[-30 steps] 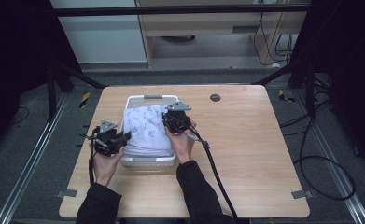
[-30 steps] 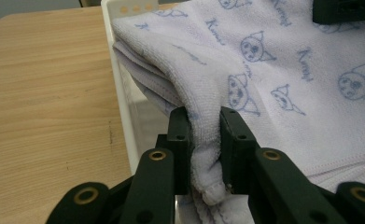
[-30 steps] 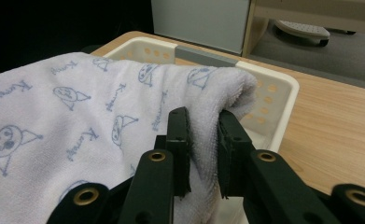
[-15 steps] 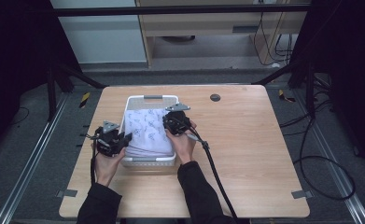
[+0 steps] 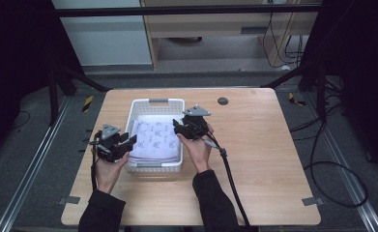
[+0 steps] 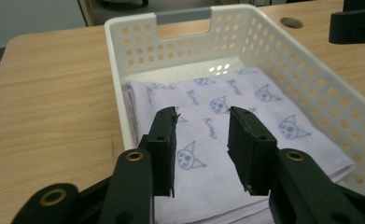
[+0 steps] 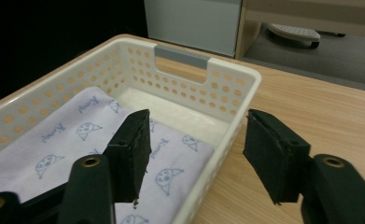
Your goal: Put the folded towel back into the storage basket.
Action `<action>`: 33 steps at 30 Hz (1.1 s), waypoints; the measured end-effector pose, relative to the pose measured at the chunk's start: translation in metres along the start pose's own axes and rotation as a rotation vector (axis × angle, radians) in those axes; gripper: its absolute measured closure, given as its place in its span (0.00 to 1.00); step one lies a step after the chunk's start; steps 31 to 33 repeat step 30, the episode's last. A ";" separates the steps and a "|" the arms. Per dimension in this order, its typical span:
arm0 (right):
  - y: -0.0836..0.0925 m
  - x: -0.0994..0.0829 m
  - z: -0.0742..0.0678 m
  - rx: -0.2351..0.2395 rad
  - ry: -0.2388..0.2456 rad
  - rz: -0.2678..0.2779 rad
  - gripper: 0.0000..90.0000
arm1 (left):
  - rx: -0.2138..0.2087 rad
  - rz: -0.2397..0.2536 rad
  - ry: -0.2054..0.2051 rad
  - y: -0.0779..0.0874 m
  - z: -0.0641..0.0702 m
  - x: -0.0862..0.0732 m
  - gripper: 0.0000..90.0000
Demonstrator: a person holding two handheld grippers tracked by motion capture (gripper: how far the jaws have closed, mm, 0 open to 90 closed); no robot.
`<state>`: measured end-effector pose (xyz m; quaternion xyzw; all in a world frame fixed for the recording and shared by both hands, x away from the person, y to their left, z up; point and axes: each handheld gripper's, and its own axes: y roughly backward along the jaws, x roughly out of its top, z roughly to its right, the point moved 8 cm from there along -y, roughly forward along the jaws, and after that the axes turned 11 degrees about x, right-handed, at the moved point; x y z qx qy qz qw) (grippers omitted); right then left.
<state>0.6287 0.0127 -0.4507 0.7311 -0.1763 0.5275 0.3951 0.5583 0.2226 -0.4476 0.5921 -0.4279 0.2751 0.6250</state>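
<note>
1. My left gripper (image 6: 201,149) hovers over the near-left corner of the white perforated plastic basket (image 5: 155,104) on the light wooden desk (image 5: 264,145), fingers apart, empty.
2. My right gripper (image 7: 194,154) straddles the basket's right wall, fingers spread wide, empty.
3. A folded lilac cloth with cat-face prints (image 5: 156,140) lies flat inside the basket.

Cloth (image 6: 245,140) print — script word, unreadable
</note>
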 end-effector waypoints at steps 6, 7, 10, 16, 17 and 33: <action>0.030 -0.012 0.013 0.038 -0.046 0.021 0.33 | 0.007 0.044 -0.032 0.008 0.007 0.003 0.59; 0.038 -0.016 0.017 0.041 -0.051 0.024 0.32 | 0.008 0.042 -0.033 0.008 0.008 0.002 0.58; 0.054 -0.025 0.024 0.047 -0.059 0.032 0.27 | 0.016 0.038 -0.046 0.010 0.011 -0.001 0.54; 0.090 -0.045 0.039 0.030 -0.049 0.049 0.24 | 0.016 0.041 -0.041 0.013 0.012 -0.009 0.48; 0.096 -0.048 0.041 0.028 -0.052 0.053 0.23 | 0.013 0.042 -0.041 0.015 0.012 -0.010 0.47; 0.154 -0.098 0.071 -0.002 -0.091 0.062 0.22 | 0.013 0.071 -0.048 0.039 0.007 -0.026 0.38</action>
